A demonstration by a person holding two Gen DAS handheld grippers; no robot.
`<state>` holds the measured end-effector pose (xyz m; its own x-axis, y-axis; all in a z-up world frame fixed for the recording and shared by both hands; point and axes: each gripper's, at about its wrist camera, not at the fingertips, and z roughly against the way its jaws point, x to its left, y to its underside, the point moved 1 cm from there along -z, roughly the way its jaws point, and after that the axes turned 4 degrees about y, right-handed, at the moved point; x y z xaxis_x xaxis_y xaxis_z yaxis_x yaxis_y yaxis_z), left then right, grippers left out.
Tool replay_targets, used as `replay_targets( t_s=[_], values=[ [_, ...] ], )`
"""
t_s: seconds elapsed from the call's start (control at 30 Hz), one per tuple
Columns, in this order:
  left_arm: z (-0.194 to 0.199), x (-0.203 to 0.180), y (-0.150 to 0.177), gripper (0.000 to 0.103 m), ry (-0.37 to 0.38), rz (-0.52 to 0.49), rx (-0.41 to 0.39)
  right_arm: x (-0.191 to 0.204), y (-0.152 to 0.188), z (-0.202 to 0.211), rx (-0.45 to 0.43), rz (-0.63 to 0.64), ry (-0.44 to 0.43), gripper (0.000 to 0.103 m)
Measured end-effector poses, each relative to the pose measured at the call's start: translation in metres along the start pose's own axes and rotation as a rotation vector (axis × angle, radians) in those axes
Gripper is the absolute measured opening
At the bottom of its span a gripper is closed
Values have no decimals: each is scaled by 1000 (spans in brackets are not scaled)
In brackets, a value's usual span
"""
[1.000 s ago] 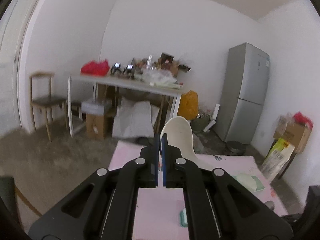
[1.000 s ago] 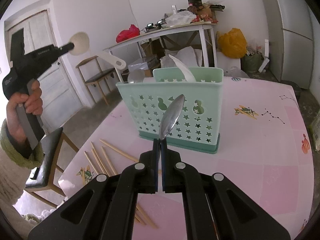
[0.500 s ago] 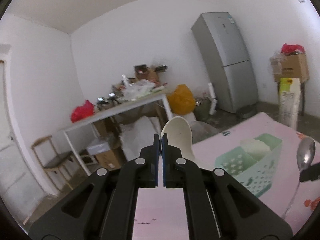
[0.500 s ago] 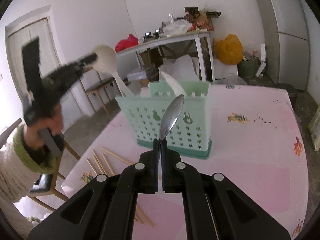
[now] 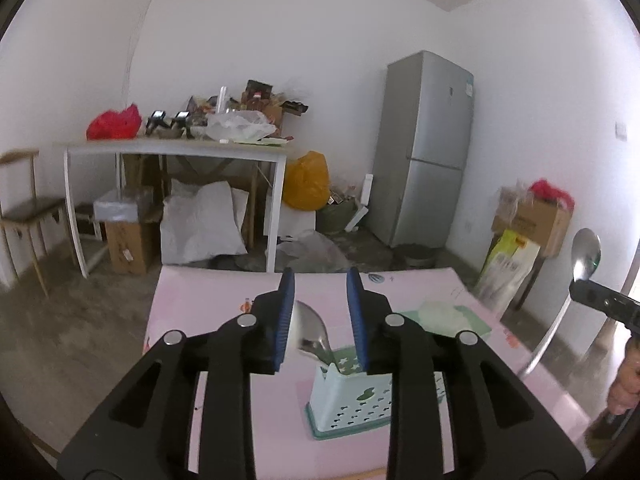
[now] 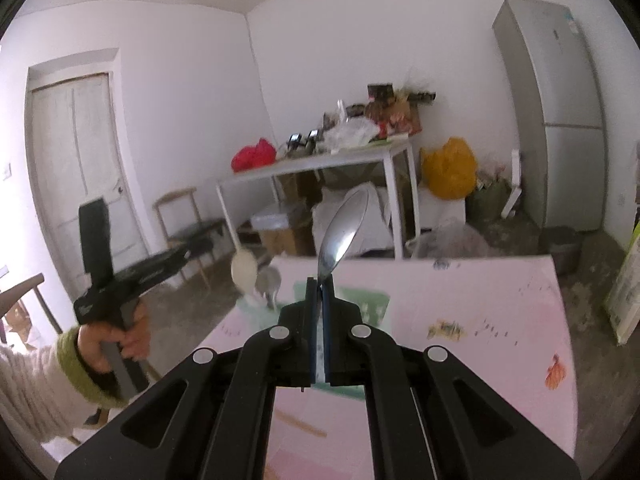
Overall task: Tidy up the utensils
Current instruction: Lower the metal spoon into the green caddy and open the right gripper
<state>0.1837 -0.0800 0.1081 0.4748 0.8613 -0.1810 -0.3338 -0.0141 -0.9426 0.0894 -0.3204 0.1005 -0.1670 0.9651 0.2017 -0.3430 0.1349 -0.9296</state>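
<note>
Left hand-held gripper (image 5: 320,312): jaws apart, having just been opening; nothing pressed between the blue pads (image 5: 283,320). Through the gap a metal spoon (image 5: 310,330) shows beyond the pads, standing bowl-up in the mint-green utensil caddy (image 5: 352,396). The caddy sits on the pink surface (image 5: 224,360) directly below and ahead of this gripper, partly hidden by its right finger. In the right wrist view the white plastic spoon (image 6: 244,268) appears just off the left gripper's tip, bowl down, handle slanting up, above the caddy's corner; blur prevents telling whether it touches anything.

Right hand-held gripper (image 6: 320,300): jaws together, clamped on the handle of a second metal spoon (image 6: 344,232), whose bowl rises tilted to the right above the pads. Seen from the left wrist view, this spoon (image 5: 585,256) is held aloft at the right edge, well apart from the caddy.

Surroundings: wooden chopstick (image 6: 300,424) lying on the surface beneath the right gripper, mostly hidden by its fingers. A person's hand (image 6: 116,340) with a green-cuffed knit sleeve (image 6: 36,384) grips the left tool. Beyond the surface: a cluttered white table (image 5: 176,148), a grey refrigerator (image 5: 424,148), a wooden chair (image 5: 28,208).
</note>
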Motion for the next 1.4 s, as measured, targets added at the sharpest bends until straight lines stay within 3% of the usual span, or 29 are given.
replay_targets(
  t_s=[0.17,0.33,0.47,0.6,0.8,0.9,0.97,1.2,1.4],
  values=[
    [16,20,9,34,-8,65,-2,0,-20,-7,-69,30,59,2],
    [35,34,31,57,-15,101,45,4,-31,-31,-84,106,150,2],
    [53,44,56,64,-32,120,97,5,-27,-59,-67,153,206,2],
    [66,53,78,70,-54,141,144,5,-14,-88,-10,171,215,2],
    [79,67,99,74,-73,204,183,-3,14,-118,147,165,209,3],
    [83,70,105,75,-79,212,192,-12,16,-112,155,120,204,8],
    [84,71,107,76,-82,214,196,-19,12,-105,136,88,204,20],
    [88,72,108,78,-82,210,185,-34,-1,-69,57,-27,176,29],
    [101,64,105,79,-68,175,185,-31,7,-32,26,-104,136,34]
  ],
)
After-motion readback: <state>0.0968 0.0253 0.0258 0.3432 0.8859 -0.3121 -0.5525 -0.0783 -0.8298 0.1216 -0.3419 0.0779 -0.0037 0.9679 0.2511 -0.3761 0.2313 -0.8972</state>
